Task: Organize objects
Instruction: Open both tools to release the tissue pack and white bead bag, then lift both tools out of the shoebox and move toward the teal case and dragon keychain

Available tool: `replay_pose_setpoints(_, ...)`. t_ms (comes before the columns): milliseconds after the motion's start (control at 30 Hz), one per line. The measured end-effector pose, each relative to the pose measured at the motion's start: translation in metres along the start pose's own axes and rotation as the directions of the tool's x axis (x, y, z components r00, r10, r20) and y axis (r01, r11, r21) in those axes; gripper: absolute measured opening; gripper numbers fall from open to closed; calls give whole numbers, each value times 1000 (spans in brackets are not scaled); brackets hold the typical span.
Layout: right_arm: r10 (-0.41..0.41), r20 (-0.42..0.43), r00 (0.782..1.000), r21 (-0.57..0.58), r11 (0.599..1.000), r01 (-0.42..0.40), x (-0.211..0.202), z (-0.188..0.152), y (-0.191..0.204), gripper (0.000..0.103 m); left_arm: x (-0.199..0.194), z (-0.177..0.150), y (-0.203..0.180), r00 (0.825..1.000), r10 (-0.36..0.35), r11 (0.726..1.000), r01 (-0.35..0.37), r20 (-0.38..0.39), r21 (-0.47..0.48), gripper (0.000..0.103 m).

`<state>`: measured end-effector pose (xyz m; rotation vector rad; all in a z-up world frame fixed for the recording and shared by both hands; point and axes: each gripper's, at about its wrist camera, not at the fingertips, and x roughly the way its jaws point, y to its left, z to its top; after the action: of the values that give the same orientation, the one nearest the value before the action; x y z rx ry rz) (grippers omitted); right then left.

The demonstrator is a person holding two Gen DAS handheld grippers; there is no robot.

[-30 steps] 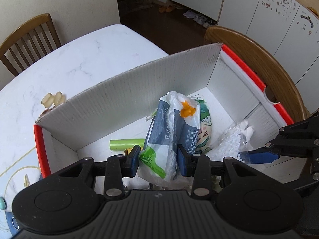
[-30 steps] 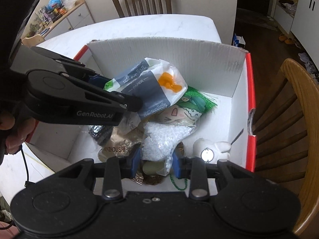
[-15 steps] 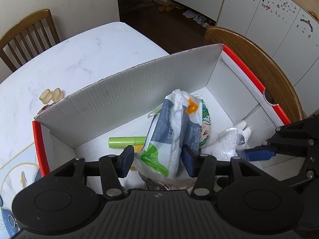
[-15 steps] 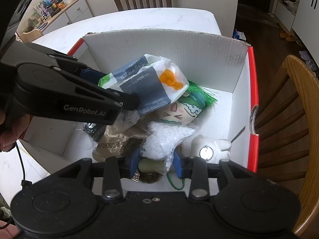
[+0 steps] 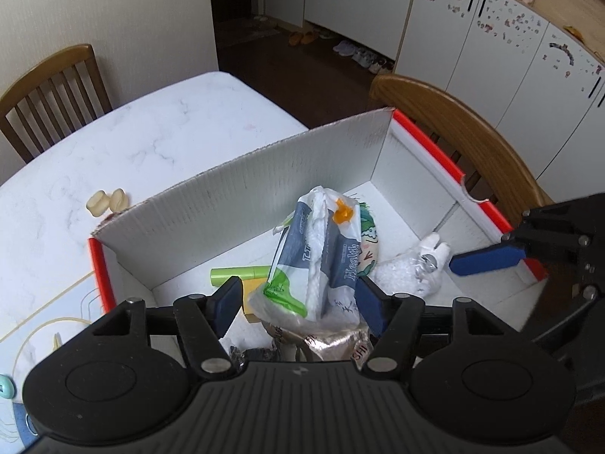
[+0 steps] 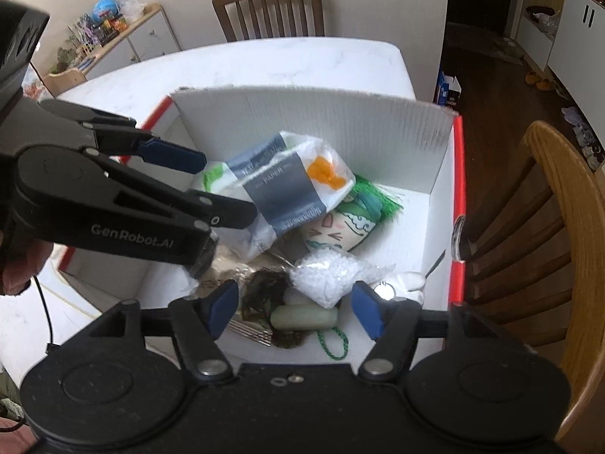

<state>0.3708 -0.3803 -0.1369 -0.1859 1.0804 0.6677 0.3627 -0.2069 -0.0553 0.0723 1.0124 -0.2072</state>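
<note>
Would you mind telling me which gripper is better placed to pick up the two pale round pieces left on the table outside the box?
Left, probably: the pale pieces lie beyond the box wall on the left gripper side.

"Health" on tissue pack (image 5: 321, 261) (also "PAPER"); "GenRobot.AI" on left gripper (image 6: 223, 189).

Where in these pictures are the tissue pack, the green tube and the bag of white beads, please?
tissue pack (image 5: 321, 249): left wrist view, on its white middle band.
green tube (image 5: 236, 275): left wrist view, on the middle of its barrel.
bag of white beads (image 6: 325, 278): right wrist view, on the bead-filled bulge.
</note>
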Motion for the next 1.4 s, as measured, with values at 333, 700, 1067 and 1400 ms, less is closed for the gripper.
replay_pose_setpoints(333, -20, 70, 997, -39, 999, 23, -37, 2, 24, 70, -51, -16, 11, 995, -37, 999, 39, 95, -16, 65)
replay_pose_setpoints(700, -59, 139, 989, -51, 997, 66, -67, 8, 74, 79, -111, -47, 49, 980, -71, 997, 77, 187, -27, 76)
replay_pose_setpoints(1067, -51, 180, 982, -55, 997, 62, -63, 25, 148, 84, -155, -88, 121, 970, -40, 995, 60, 239, -74, 84)
replay_pose_setpoints(1400, -62, 182, 981, -72, 994, 76, -41, 40, 211, 85, -167, -122, 191, 968, 16, 991, 17, 250, -130, 100)
